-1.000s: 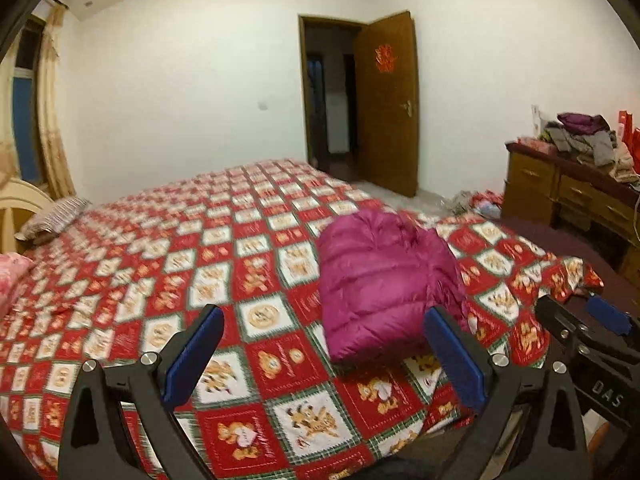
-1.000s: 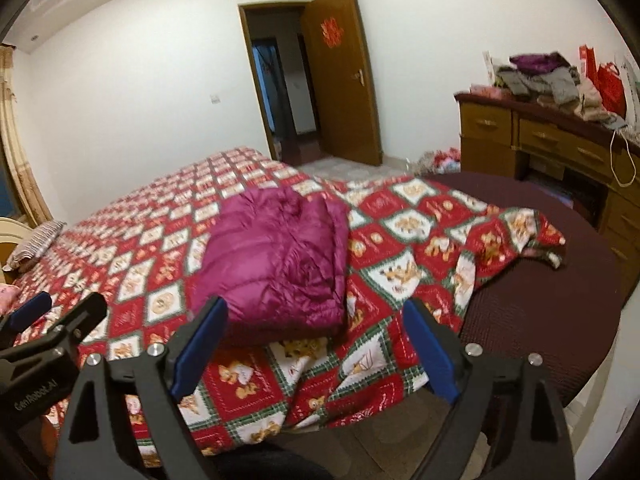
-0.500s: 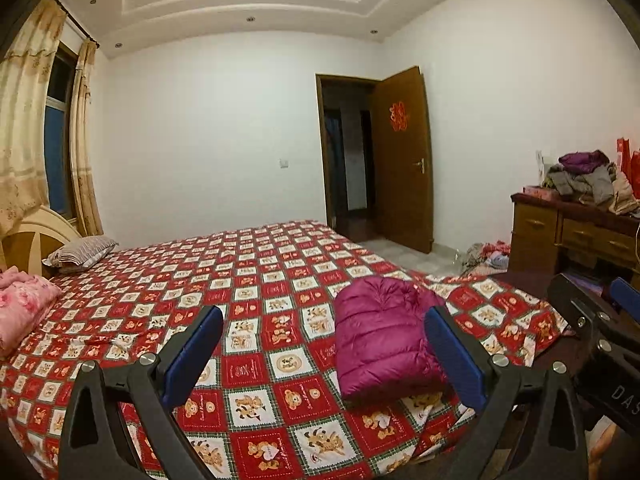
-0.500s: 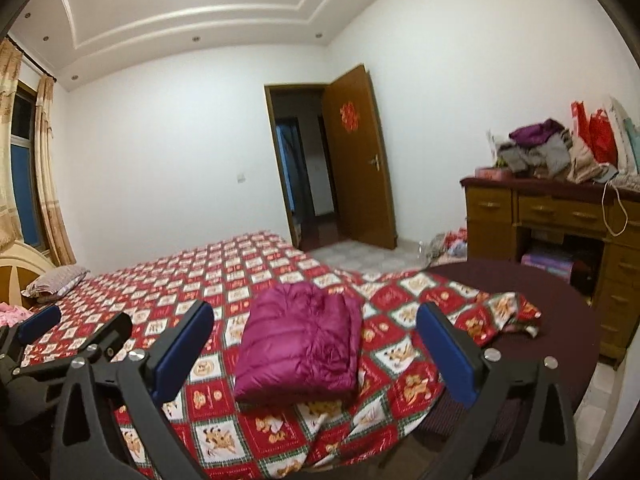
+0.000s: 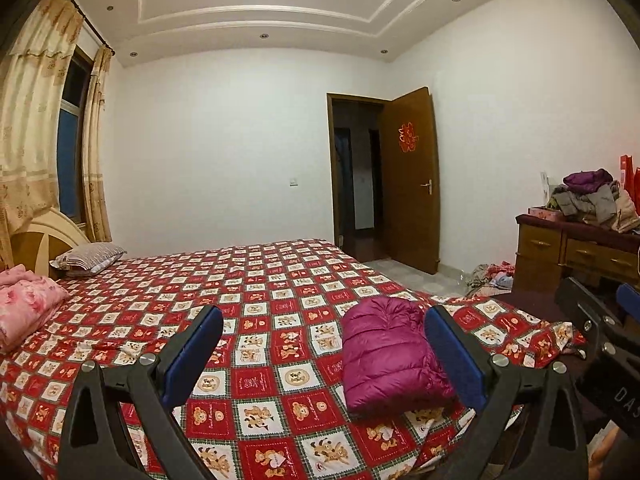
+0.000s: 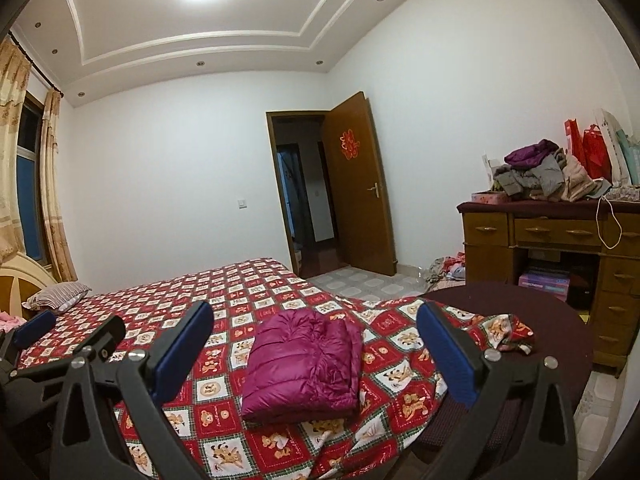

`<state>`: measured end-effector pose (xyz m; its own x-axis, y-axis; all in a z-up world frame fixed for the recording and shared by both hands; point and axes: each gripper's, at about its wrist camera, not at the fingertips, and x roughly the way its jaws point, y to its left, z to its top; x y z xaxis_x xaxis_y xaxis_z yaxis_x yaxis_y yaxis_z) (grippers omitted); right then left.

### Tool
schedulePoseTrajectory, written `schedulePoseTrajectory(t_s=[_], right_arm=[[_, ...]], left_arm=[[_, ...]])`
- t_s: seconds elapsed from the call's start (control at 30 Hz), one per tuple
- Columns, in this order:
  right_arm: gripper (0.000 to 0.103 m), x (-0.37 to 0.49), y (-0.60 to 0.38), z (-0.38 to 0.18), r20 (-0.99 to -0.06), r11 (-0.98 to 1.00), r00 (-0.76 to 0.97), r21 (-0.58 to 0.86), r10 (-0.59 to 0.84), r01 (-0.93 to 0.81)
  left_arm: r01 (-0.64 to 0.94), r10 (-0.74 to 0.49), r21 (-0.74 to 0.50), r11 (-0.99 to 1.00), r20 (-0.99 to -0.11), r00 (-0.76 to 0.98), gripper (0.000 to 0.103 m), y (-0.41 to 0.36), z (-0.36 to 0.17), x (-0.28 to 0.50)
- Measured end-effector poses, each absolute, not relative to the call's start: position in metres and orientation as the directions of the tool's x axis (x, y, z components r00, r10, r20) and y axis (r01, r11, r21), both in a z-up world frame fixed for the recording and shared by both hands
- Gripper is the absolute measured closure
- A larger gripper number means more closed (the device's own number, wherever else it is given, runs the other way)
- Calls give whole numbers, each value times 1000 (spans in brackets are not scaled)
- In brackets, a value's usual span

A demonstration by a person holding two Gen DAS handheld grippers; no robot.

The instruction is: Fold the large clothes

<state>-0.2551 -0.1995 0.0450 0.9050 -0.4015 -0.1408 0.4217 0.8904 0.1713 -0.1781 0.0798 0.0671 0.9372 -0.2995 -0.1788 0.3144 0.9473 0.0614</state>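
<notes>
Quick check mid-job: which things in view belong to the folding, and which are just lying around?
Part of the job:
- magenta puffer jacket, folded on the checked bedspread
- left gripper and right gripper, both open, holding nothing

Just lying about:
- clothes heap on the dresser
- striped pillow
- pink quilt

1. Jacket [image 6: 304, 364]: magenta quilted cloth, puffy, slight sheen.
2. Bedspread [image 6: 224, 400]: printed cloth, red and white squares, matt.
3. Door [image 6: 358, 184]: brown wood, smooth, semi-gloss (metal handle).
4. Dresser [image 6: 552, 232]: brown wood, polished.
5. Left gripper [image 5: 322, 354] and right gripper [image 6: 314, 350]: black matt plastic frames, blue pads, bright metal screws.
6. Curtains [image 5: 32, 120]: beige patterned cloth.
</notes>
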Motion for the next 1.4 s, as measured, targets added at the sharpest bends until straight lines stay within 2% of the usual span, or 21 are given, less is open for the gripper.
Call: schedulePoseTrajectory(t_s=[1.4], right_arm=[[0,-253,-199,41,-162,884,902,189,-401,427]], left_arm=[[303,-287,73,950,-172,942,2,79,65,-179]])
